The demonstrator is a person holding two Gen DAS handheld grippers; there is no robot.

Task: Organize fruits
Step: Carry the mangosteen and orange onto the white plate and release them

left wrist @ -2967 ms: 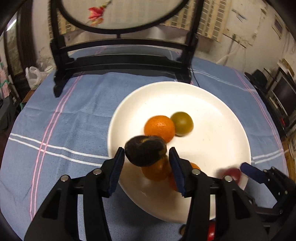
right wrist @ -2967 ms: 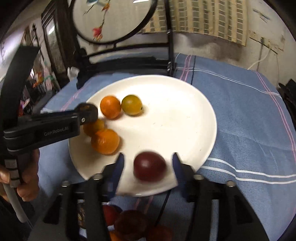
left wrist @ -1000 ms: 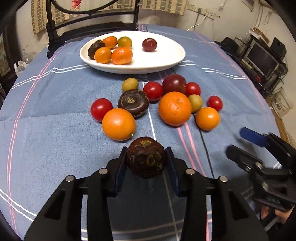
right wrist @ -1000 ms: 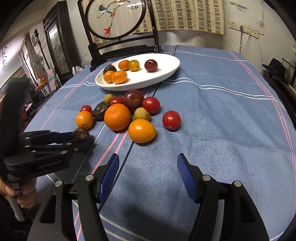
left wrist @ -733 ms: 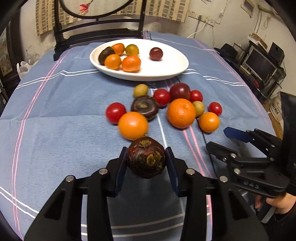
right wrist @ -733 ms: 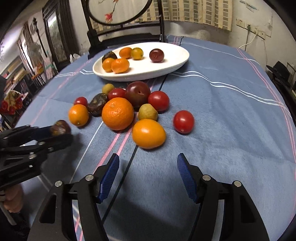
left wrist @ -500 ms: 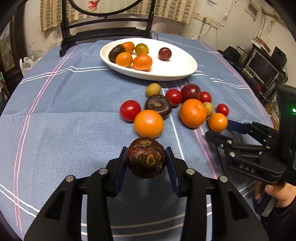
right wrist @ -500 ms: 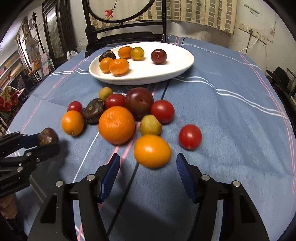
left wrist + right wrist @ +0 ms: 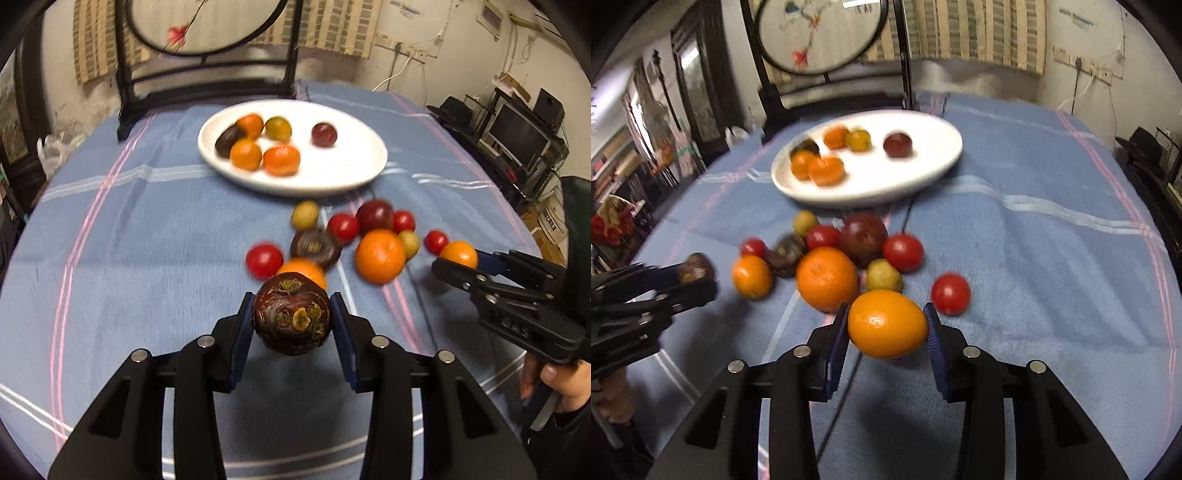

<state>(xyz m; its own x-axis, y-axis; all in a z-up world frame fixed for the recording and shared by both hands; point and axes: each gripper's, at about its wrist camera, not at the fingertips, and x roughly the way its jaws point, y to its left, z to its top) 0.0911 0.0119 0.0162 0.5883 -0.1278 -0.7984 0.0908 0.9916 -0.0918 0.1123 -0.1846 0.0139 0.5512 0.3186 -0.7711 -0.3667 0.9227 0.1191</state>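
A dark, wrinkled brown fruit point(image 9: 291, 313) is pinched between the fingers of the left gripper point(image 9: 292, 323) and is held above the blue cloth point(image 9: 155, 236) that covers the counter, at the near side of the scene. In the right wrist view, an oval orange fruit point(image 9: 887, 323) is framed by the fingers of the right gripper point(image 9: 887, 332), with both pads touching or nearly touching its sides; whether it is lifted cannot be told. Just beyond it, a loose cluster is seen on the cloth: a large orange point(image 9: 826, 277), a small orange point(image 9: 752, 276), a dark plum point(image 9: 863, 236), a yellow-green fruit point(image 9: 883, 276) and several red tomatoes point(image 9: 950, 293). Farther off, a white plate point(image 9: 923, 162) is seen holding six fruits, among them oranges at its left and a dark red plum point(image 9: 897, 144) at its right.
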